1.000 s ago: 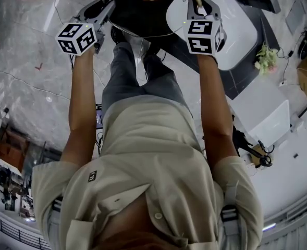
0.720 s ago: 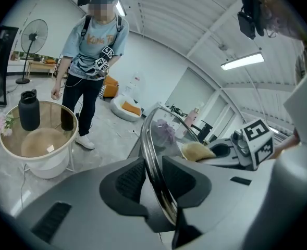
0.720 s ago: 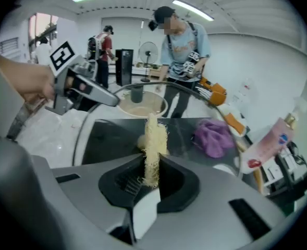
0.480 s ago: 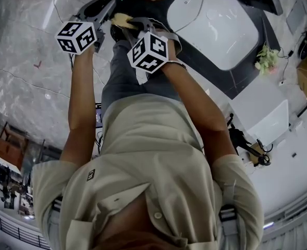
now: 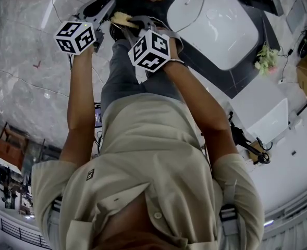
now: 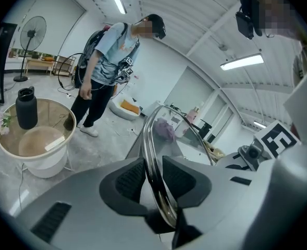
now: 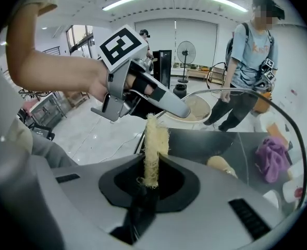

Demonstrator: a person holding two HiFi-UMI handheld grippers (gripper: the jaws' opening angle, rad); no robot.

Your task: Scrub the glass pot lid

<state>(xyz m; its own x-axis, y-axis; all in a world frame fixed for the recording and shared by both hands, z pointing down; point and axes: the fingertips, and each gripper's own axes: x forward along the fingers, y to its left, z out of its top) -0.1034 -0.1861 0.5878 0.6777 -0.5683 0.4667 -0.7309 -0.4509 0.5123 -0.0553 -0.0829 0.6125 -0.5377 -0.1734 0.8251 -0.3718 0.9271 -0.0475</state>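
1. The glass pot lid (image 6: 154, 139) is held on edge above the dark table (image 7: 195, 139), in front of the person's body.
2. The lid's metal rim is pinched between the fingers (image 6: 126, 184) of the left gripper (image 6: 153, 177), and the dark pads are pressed against both sides of it.
3. In the right gripper view, the glass of the lid (image 7: 257, 124) is seen arching to the right. A tan knob (image 7: 221, 165) and a purple cloth (image 7: 270, 163) are visible through it.
4. A pale, fibrous scrubber (image 7: 154, 145) is clamped upright between the fingers (image 7: 171, 184) of the right gripper (image 7: 152, 171), and its far end is raised toward the rim.
5. The scrubber's tip is seen just beside the left gripper (image 7: 158, 100), but whether it touches the glass cannot be told.
6. In the head view, the left gripper (image 5: 107, 10) and the right gripper (image 5: 132, 23) are brought close together at the far edge, with the scrubber (image 5: 123, 19) between them.
7. A white basin (image 5: 216, 20) is seen to the right of the grippers.
8. A standing person (image 6: 109, 61), a floor fan (image 6: 31, 35) and a round stand (image 6: 36, 155) carrying a black bottle (image 6: 26, 108) are seen in the background.
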